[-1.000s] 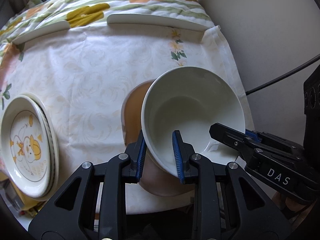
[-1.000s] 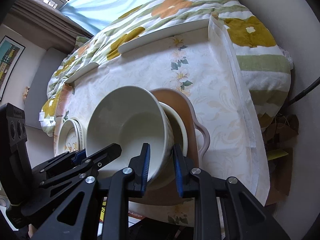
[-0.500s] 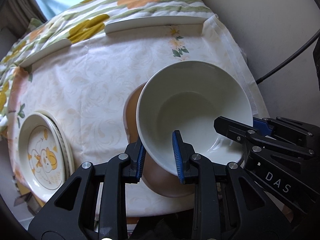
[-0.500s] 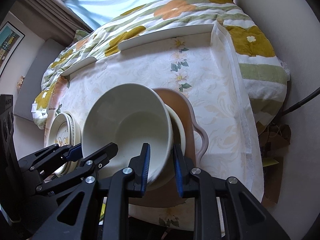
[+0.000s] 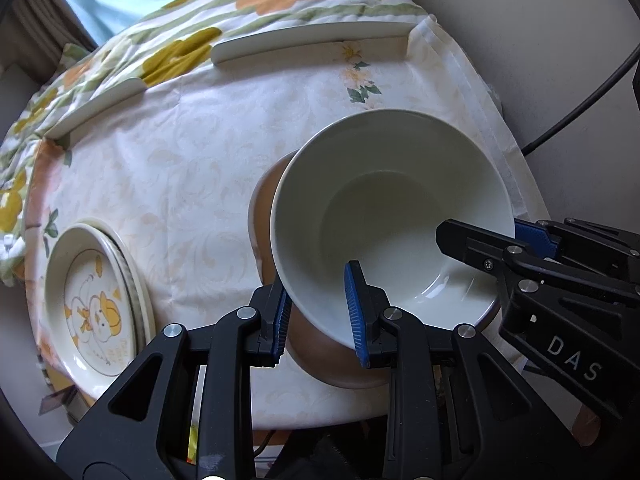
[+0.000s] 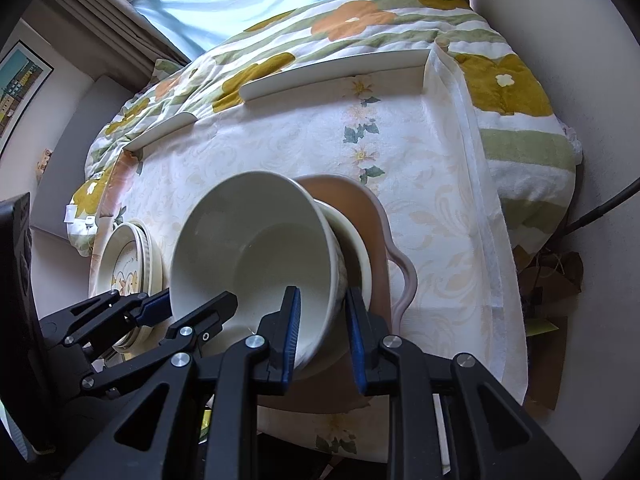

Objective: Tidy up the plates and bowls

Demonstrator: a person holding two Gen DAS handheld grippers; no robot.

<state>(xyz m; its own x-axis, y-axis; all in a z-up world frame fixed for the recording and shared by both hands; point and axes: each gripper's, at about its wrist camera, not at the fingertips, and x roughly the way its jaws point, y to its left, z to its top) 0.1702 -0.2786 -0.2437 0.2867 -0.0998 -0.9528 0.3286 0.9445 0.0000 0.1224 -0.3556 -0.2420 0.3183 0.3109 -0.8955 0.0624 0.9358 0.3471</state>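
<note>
A plain white bowl [image 5: 392,208] [image 6: 256,248] hangs tilted over a brown handled plate [image 5: 264,208] [image 6: 372,216]. My left gripper [image 5: 318,316] [image 6: 192,304] is shut on the bowl's near-left rim, one blue pad inside and one outside. Across from it, my right gripper [image 6: 323,336] [image 5: 496,236] is shut on the near-right rim in the same way. Under the held bowl, a second white bowl [image 6: 354,240] rests on the brown plate. A stack of cream plates [image 5: 96,304] [image 6: 128,264], with a duck picture on the top one, lies at the table's left edge.
The table wears a pale floral cloth [image 5: 180,168] [image 6: 440,200]. Two white curved bars [image 5: 312,40] [image 6: 332,76] line its far edge, and flowered bedding [image 6: 360,16] lies beyond. A black cable [image 5: 580,100] runs down the wall at right.
The left gripper has rolled a little, so the table and plate stack sit differently in its view. The bowl stays clamped by both grippers over the brown plate.
</note>
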